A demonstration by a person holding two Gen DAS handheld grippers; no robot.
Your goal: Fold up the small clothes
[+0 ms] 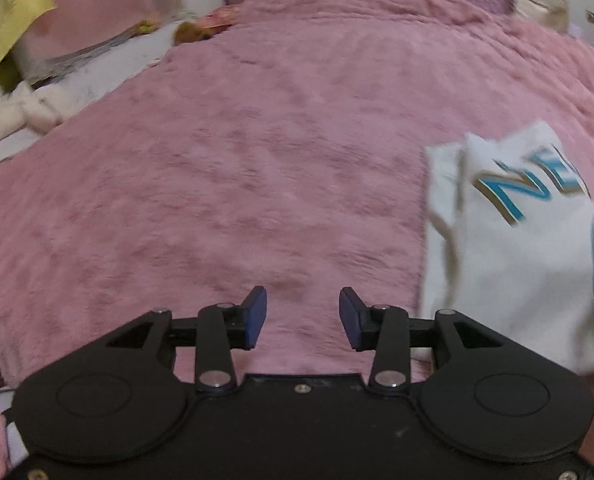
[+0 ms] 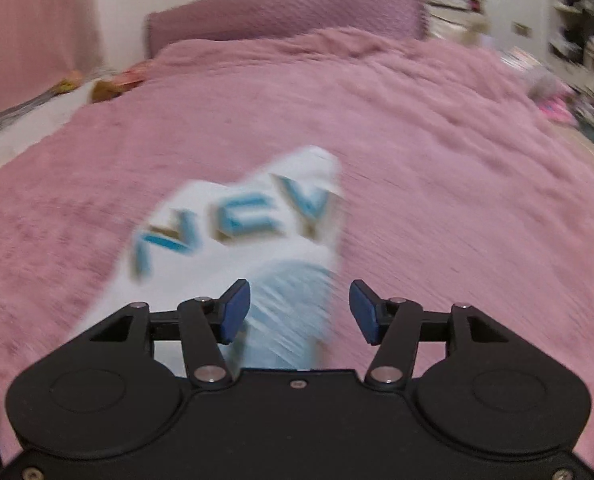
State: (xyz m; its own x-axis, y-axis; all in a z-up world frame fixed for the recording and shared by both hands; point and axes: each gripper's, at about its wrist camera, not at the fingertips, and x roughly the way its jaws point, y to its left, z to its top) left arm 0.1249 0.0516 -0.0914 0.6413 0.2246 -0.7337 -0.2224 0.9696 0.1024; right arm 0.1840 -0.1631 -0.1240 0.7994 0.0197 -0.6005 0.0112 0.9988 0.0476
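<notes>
Left hand-held gripper (image 1: 303,316) jaws apart, empty, over bare pink blanket (image 1: 257,160). Right hand-held gripper (image 2: 300,312) jaws apart, empty, just above white garment (image 2: 249,232). Garment folded, blue-and-gold lettering up, pale blue print near its close end, lying flat on bed, right of left gripper. Mauve headboard (image 2: 281,8) behind; clutter along both sides.

White shirt (image 1: 517,240) cut off at right edge, its lettering (image 2: 233,220) motion-blurred, shelf clutter (image 2: 585,40) unreadable
</notes>
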